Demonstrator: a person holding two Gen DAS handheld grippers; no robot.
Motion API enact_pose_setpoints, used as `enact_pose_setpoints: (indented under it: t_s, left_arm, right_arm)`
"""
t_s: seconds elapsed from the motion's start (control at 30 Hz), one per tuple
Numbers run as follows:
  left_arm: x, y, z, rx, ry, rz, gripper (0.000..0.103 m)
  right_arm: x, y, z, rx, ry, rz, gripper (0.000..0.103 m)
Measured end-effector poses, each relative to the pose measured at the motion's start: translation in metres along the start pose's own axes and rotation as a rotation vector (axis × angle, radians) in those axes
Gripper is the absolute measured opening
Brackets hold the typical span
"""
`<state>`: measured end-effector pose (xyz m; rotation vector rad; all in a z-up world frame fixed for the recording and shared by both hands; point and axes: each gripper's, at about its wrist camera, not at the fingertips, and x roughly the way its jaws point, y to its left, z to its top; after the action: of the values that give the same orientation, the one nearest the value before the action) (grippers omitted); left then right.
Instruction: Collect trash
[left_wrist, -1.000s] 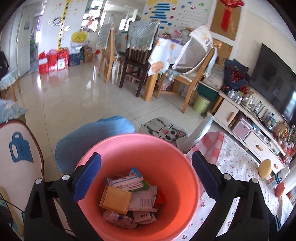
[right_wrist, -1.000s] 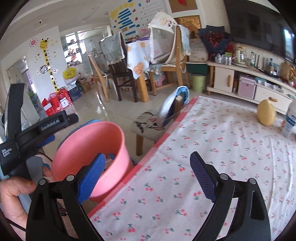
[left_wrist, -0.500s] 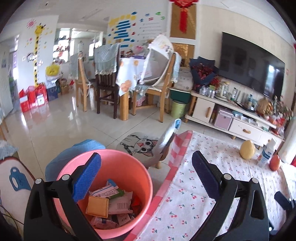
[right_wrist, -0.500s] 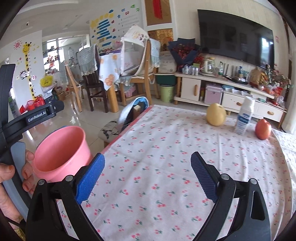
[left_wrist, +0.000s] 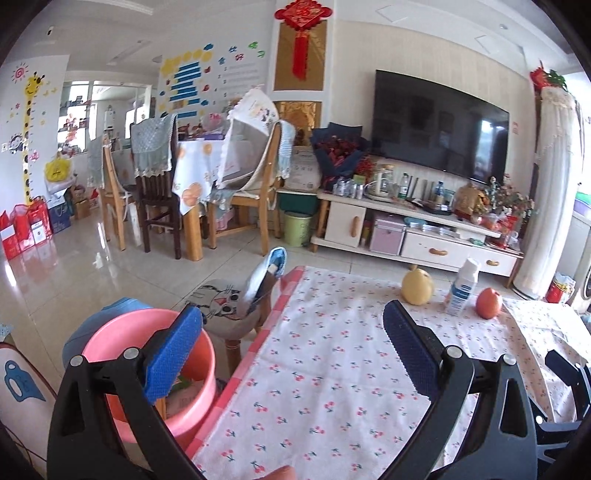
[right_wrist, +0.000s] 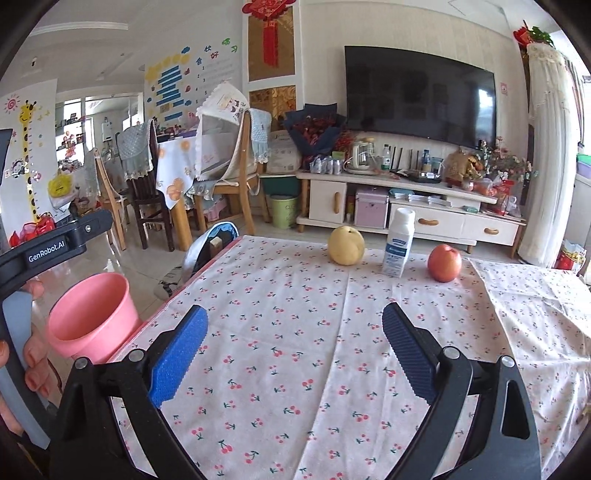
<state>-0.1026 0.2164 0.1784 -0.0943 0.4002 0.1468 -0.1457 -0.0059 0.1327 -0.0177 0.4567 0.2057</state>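
Both grippers empty, jaws spread wide over the cherry-print tablecloth. Left gripper sits near the table's left edge; pink bin with wrappers inside is down off that edge, partly behind its left finger. From the right gripper the bin is lower left. Pear, white bottle and apple line the far side, well apart from both.
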Motion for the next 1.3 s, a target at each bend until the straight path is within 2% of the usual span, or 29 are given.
enact_pose_setpoints:
  t_s: [0.2, 0.67, 1.13, 1.3]
  left_arm:
    - [-0.030, -0.029, -0.014, 0.029, -0.032, -0.052, 0.099]
    - [-0.091, -0.083, -0.035, 0.093, -0.084, -0.132, 0.099]
    - [-0.122, -0.114, -0.046, 0.163, -0.114, -0.139, 0.099]
    - [-0.124, -0.120, -0.050, 0.174, -0.099, -0.149, 0.099]
  right_arm:
    - [-0.029, -0.019, -0.006, -0.011, -0.045, -0.061, 0.095]
    - [-0.079, -0.053, -0.027, -0.022, -0.088, -0.176, 0.095]
    - [-0.105, -0.065, -0.034, -0.043, -0.132, -0.245, 0.096]
    - [-0.111, -0.069, -0.038, -0.047, -0.137, -0.273, 0.096]
